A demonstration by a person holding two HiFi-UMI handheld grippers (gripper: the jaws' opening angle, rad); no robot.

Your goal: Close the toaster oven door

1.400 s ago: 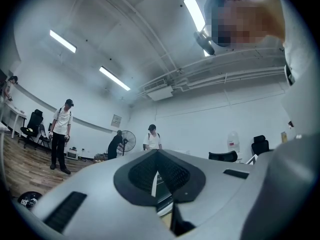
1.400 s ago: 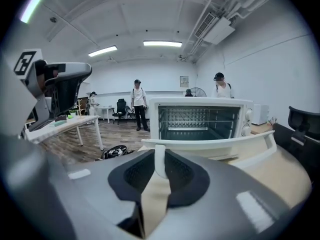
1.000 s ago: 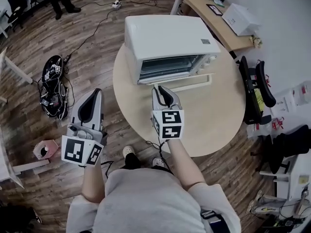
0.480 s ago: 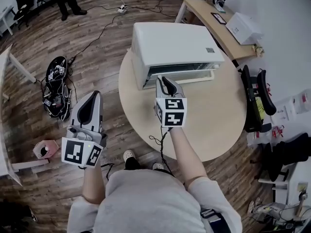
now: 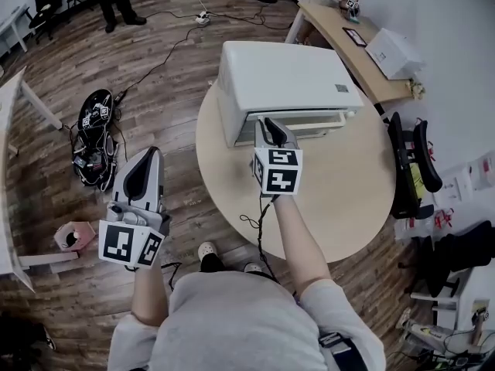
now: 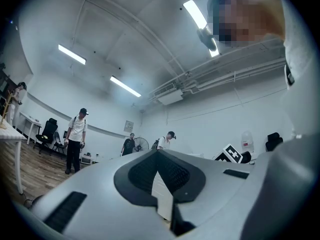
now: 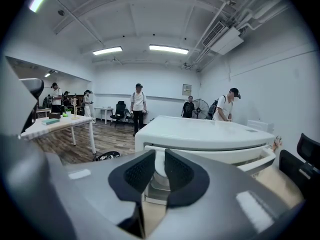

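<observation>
A white toaster oven (image 5: 288,79) stands at the far side of the round wooden table (image 5: 340,184). Its door (image 5: 305,120) is swung up almost against the oven front, and its handle bar (image 7: 258,163) still juts out a little. My right gripper (image 5: 267,122) is at the door's left part, tips touching or just short of it. Its jaws stand nearly together with only a thin slit (image 7: 159,156) and nothing held. My left gripper (image 5: 148,154) hangs shut over the floor, left of the table and tilted upward (image 6: 157,156).
A long desk with a white box (image 5: 390,51) stands behind the table. Black office chairs (image 5: 410,153) are at the right. A black bundle of gear (image 5: 94,134) and a pink object (image 5: 73,236) lie on the wooden floor at the left. People stand at the back.
The oven door has swung up from lying open to almost shut. My right gripper has pushed forward toward the oven front with it. The left gripper has stayed where it was.
</observation>
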